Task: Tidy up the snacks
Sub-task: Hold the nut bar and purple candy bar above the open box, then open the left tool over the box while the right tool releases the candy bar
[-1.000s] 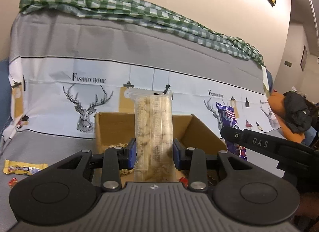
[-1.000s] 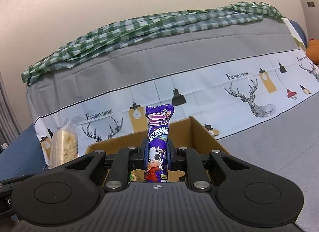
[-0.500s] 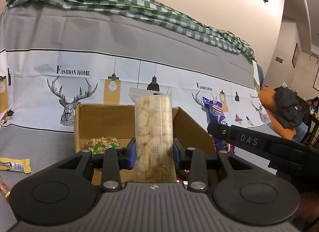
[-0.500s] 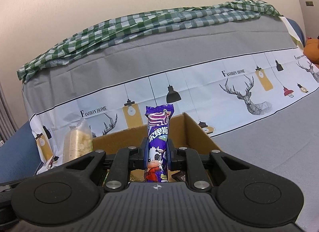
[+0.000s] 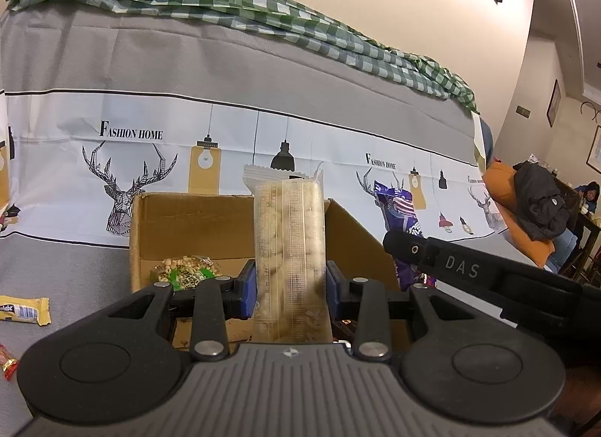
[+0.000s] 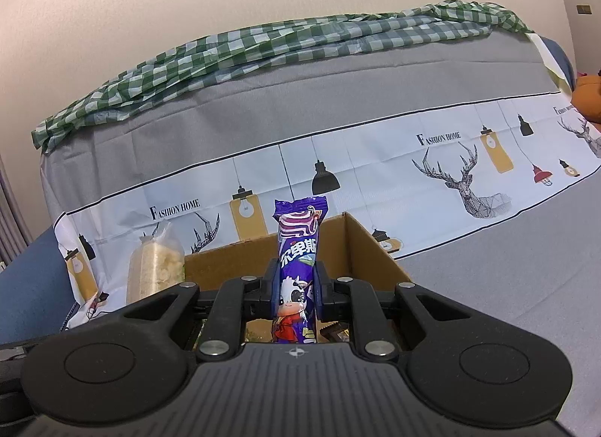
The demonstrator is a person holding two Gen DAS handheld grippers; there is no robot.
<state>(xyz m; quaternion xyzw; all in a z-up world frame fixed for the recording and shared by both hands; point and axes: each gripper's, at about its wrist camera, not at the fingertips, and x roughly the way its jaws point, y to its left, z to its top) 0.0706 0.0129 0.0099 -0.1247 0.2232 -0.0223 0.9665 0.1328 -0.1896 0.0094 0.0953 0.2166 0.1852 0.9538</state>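
A matt brown cardboard box [image 5: 195, 226] sits on grey woven cloth [image 5: 75, 268]. A clear glossy plastic wrapper [image 5: 289, 249] shows pale puffed pieces; a purple foil-like wrapper [image 6: 298, 249] shines. Each gripper [image 5: 289, 288] is matt black ribbed plastic with bright metal pins. A green checked cloth [image 5: 225, 5] drapes, crumpled.

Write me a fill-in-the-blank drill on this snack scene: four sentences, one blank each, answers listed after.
1. The left gripper is shut on a clear pack of pale ____ snacks.
2. The right gripper clamps a ____ wrapper printed with a cartoon cow.
3. Both packs are held upright in front of an open ____ box.
4. The checked cloth draped on top is white and ____.

Answers: puffed; purple; cardboard; green
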